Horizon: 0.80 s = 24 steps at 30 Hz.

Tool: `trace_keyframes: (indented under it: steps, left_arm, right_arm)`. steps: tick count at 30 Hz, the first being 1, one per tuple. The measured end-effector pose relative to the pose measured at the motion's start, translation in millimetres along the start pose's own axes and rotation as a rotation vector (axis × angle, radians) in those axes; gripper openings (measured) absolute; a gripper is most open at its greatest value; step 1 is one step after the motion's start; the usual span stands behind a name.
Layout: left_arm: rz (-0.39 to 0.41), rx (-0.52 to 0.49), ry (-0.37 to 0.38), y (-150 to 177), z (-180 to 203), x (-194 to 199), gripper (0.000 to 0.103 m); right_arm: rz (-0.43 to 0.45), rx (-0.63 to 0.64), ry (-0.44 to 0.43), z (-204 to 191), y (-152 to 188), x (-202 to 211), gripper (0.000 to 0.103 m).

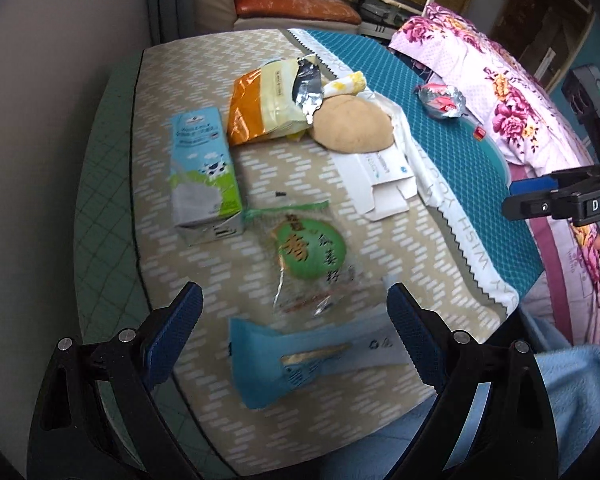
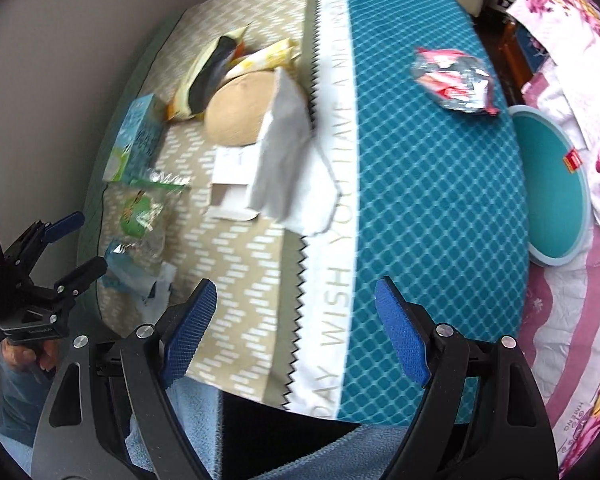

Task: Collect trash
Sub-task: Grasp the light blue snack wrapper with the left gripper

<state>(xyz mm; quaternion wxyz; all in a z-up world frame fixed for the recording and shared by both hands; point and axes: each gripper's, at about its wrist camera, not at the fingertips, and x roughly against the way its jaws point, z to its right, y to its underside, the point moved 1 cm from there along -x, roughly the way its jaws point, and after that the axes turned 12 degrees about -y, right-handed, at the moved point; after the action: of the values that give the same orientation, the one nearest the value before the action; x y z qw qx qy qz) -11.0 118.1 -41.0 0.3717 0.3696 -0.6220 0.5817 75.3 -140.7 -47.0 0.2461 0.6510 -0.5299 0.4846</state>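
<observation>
Left gripper [image 1: 296,320] wide, empty, above blue wrapper [image 1: 300,360] at lower centre. Right gripper [image 2: 296,328] wide, empty; foil wrapper [image 2: 454,80] upper right. Likely light, crinkly, slippery: pinch a flat edge.

Teal diamond-patterned mat [image 2: 440,184]

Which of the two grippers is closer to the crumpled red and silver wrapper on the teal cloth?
The right gripper. It hangs open over the teal cloth, with the red and silver wrapper ahead of it. The left gripper, also open, hovers over the snack wrappers on the beige side.
</observation>
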Motion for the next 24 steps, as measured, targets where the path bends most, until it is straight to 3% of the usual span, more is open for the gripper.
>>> trace_keyframes:
  steps: [5, 14, 20, 24]
  left_arm:
    - [0.03, -0.107, 0.033, 21.3, -5.7, -1.5, 0.093]
    - [0.061, -0.383, 0.087, 31.2, 27.5, -13.7, 0.093]
    - [0.005, -0.474, 0.103, 41.6, 46.1, -31.0, 0.093]
    - [-0.022, -0.472, 0.144, 51.2, 53.0, -33.2, 0.071]
  right_arm:
    - [-0.039, 0.052, -0.002, -32.2, -3.2, -15.6, 0.078]
    - [-0.06, 0.019, 0.001, -39.1, -2.9, -29.5, 0.078]
    - [-0.064, -0.004, -0.003, -38.0, -7.0, -36.7, 0.078]
    - [-0.068, -0.004, -0.006, -40.1, -9.6, -42.3, 0.078]
